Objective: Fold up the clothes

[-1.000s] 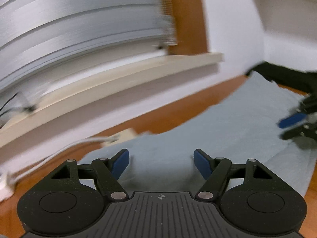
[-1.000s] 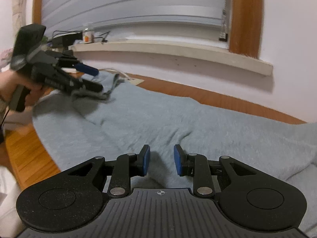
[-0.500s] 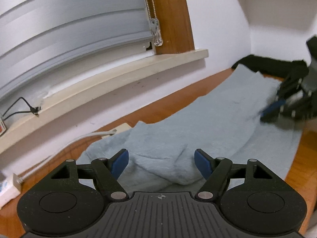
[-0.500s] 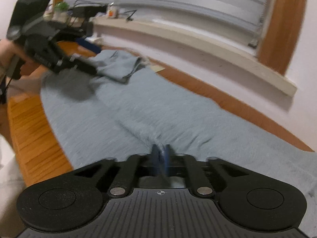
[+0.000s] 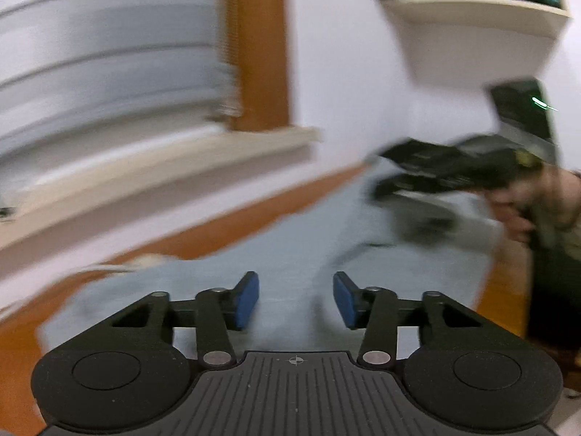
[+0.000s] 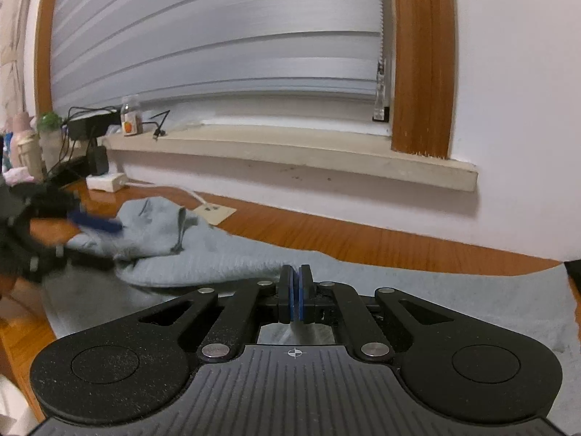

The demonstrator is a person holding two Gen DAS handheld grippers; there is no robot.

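A grey-blue garment [image 6: 232,258] lies spread along the wooden table [image 6: 363,236], with one end folded over in a bunched heap [image 6: 156,225] at the left. My right gripper [image 6: 296,298] is shut, its blue pads pressed together on a ridge of the cloth. In the blurred left wrist view the garment [image 5: 290,254] runs ahead of my left gripper [image 5: 296,299], which is open just above the cloth and holds nothing. The left gripper [image 6: 94,239] shows blurred beside the folded heap. A hand holds the right gripper [image 5: 379,181] over the far end.
A windowsill [image 6: 290,149] with a bottle [image 6: 130,120], cables and a charger runs behind the table under closed blinds. A white power strip [image 6: 107,181] and a wall plate [image 6: 214,212] lie near the folded end. A wall shelf [image 5: 472,11] holds books.
The right gripper closed from open onto the cloth and now holds it. The left gripper let go of the folded end, narrowed its opening and is swinging right, blurring its view.
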